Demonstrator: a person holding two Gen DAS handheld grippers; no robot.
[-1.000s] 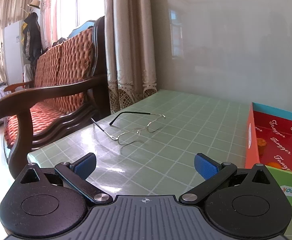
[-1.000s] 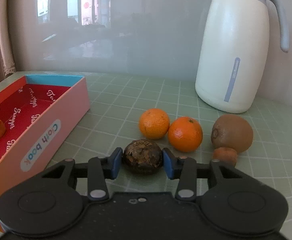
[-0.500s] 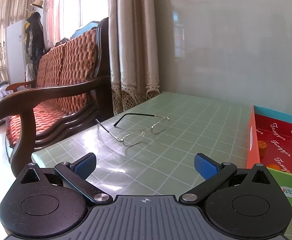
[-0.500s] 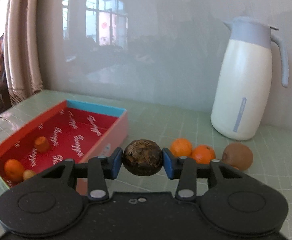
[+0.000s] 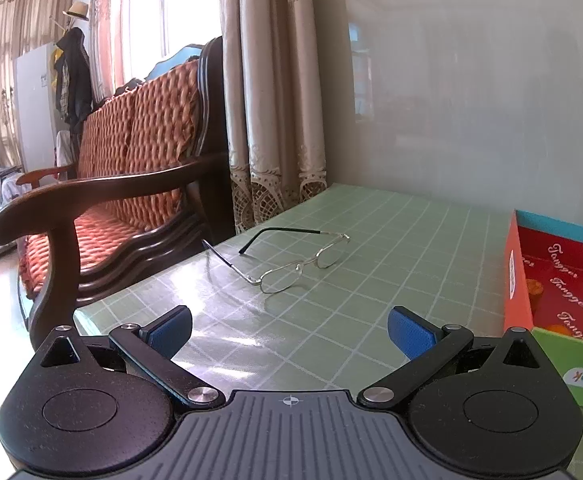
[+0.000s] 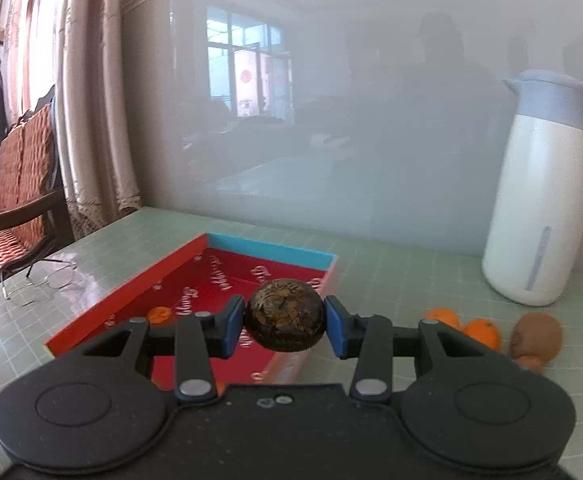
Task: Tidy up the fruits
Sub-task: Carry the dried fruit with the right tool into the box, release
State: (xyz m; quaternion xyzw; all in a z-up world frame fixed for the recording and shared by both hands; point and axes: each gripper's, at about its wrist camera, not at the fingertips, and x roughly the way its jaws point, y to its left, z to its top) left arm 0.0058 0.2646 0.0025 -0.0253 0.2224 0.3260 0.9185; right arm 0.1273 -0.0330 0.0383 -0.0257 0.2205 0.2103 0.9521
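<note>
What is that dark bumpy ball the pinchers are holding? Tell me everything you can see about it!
The dark ball is a round fruit, dark brown with lighter golden-brown patches and a rough, wrinkled, dried-looking skin. The right gripper has it squeezed between its two blue pads, one on each side. Nothing else touches it. It hangs in the air over the red box, above the near right part of it.

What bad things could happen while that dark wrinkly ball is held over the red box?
The dark brown wrinkled round fruit is pinched only at its sides by the right gripper, so it might slip out. If let go too near the red cardboard box's right wall, it could roll out toward the two small orange mandarins. The thin wire-framed glasses lie near the open left gripper.
</note>
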